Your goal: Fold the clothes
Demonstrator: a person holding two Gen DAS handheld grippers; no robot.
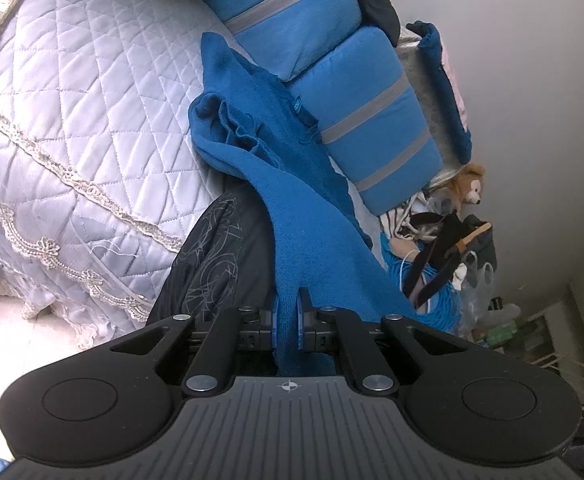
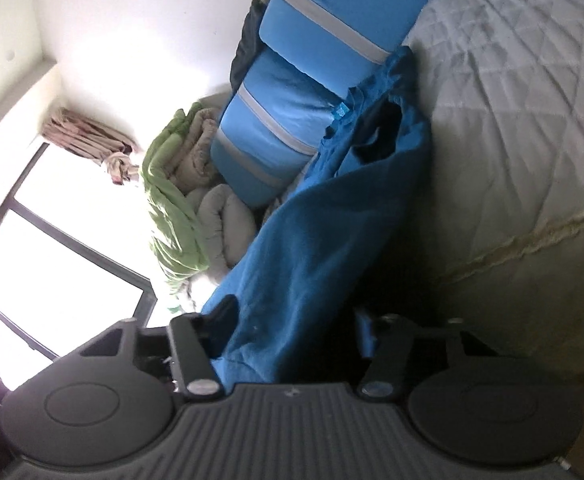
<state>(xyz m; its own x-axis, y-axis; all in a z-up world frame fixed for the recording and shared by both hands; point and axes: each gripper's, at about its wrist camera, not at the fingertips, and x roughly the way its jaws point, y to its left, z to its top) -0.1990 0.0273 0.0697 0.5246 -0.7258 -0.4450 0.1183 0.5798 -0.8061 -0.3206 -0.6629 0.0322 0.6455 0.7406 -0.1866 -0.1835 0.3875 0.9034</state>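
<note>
A blue fleece garment (image 1: 292, 184) stretches from the bed to my left gripper (image 1: 287, 320), which is shut on its near edge; the cloth runs between the blue pads. The same garment (image 2: 312, 240) fills the right wrist view and drapes over my right gripper (image 2: 292, 332). Its fingers stand wide apart, one finger (image 2: 221, 320) showing at the left, the other half hidden in shadow. The cloth lies between them, so I cannot tell whether it is gripped. A dark patterned garment (image 1: 211, 256) lies under the blue one.
The quilted grey bedspread (image 1: 83, 112) covers the bed. Blue striped pillows (image 1: 380, 120) lie along the wall. A green and beige quilt pile (image 2: 179, 184) sits by the window (image 2: 51, 256). A plush toy (image 1: 466, 184) and a cluttered bag (image 1: 452, 248) lie beyond the pillows.
</note>
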